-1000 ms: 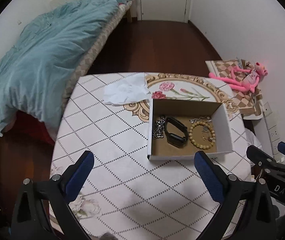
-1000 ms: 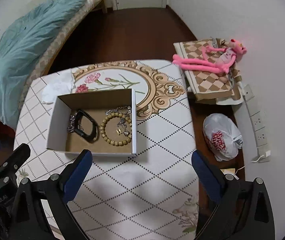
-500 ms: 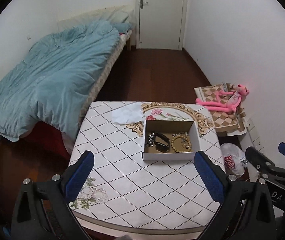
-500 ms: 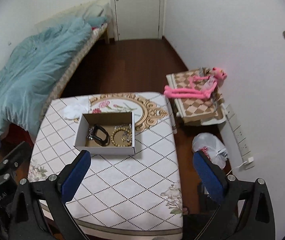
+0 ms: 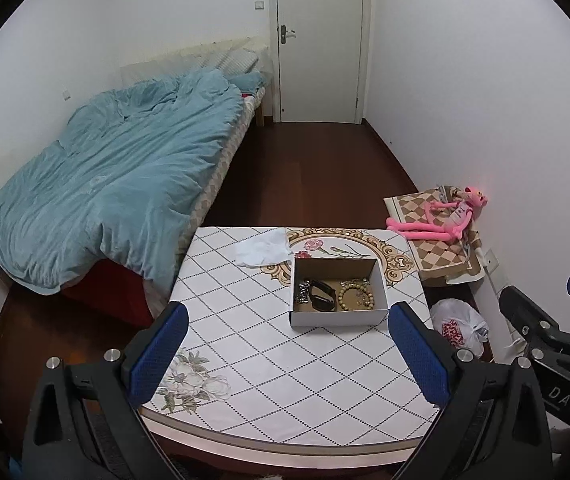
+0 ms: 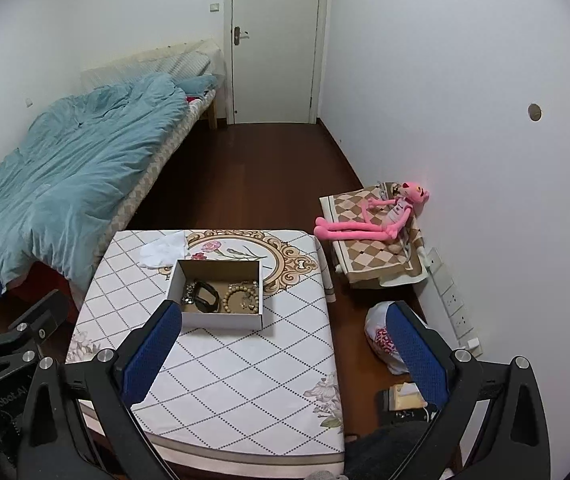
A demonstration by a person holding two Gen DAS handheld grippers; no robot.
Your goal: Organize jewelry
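From the left wrist view, the left tongs stand wide open with nothing between the blue pads, held above the near edge of the worktop. A cardboard box sits on the far right part of the worktop, partly over the printed oval ornament. Inside it lie a silver chain at the left, a black band beside it, and a beaded bracelet at the right with small metal pieces touching it. A crumpled white tissue lies just beyond the box's far left corner. The right tongs show at the right edge, well apart from the box; how wide they stand cannot be told from this view. A bed with a blue quilt runs along the left wall. A pink plush toy lies on a checked cushion by the right wall, and a white plastic bag rests on the floor beside the worktop.

From the right wrist view, the right tongs are wide open and hold nothing, their left pad above the worktop near the box, their right pad over the floor. The box holds the black band and beaded bracelet. Part of the left tongs shows at the left edge, clear of the worktop.
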